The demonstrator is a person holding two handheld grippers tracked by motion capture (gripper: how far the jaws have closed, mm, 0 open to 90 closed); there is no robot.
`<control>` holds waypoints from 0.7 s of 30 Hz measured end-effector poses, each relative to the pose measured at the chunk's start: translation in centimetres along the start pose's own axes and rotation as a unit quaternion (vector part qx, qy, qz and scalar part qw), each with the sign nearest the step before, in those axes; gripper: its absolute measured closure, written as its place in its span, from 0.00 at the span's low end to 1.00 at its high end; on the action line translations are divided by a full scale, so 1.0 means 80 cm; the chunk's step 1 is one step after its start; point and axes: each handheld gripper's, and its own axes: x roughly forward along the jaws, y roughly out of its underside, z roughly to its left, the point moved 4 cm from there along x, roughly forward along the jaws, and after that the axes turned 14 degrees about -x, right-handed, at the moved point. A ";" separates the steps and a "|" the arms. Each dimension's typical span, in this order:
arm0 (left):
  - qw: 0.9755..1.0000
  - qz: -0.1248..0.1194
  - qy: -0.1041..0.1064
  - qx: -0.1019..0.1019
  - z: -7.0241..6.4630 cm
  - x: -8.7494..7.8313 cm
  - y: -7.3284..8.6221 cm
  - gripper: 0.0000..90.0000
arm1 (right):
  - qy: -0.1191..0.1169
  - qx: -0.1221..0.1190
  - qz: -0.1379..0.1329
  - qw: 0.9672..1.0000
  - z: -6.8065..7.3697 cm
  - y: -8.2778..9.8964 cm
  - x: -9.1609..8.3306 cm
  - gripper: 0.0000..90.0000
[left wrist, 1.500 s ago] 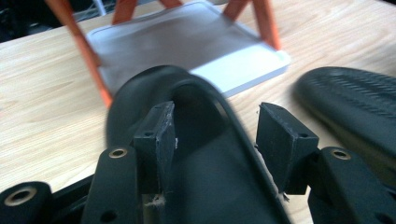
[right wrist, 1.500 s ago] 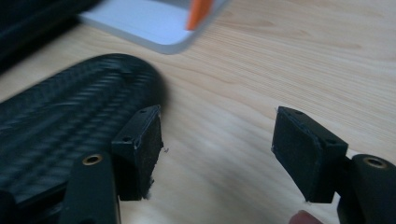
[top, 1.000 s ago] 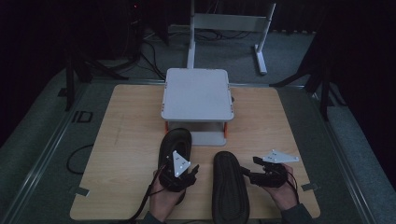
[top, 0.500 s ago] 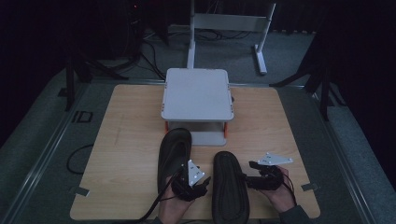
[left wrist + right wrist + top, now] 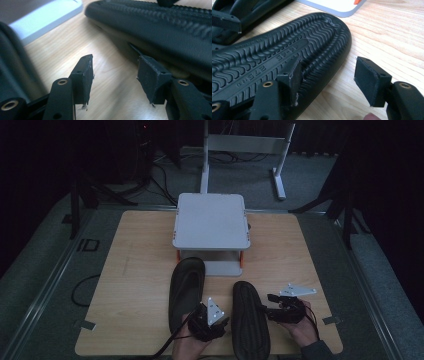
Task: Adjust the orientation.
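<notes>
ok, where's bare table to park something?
Free: the table's left strip beside the left slipper, and the right strip between the white stand and the table edge. Crowded: front centre, both slippers, right slipper sole-up, claws alongside.

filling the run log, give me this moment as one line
left gripper: open between the slippers, nothing held | right gripper: jaws just been closing around sole-up slipper edge, not gripped | other slipper: by stand
</notes>
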 end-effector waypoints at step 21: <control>0.995 -0.018 0.065 0.067 -0.073 0.018 -0.039 0.53 | 0.039 0.023 0.013 0.999 -0.027 0.009 -0.018 0.51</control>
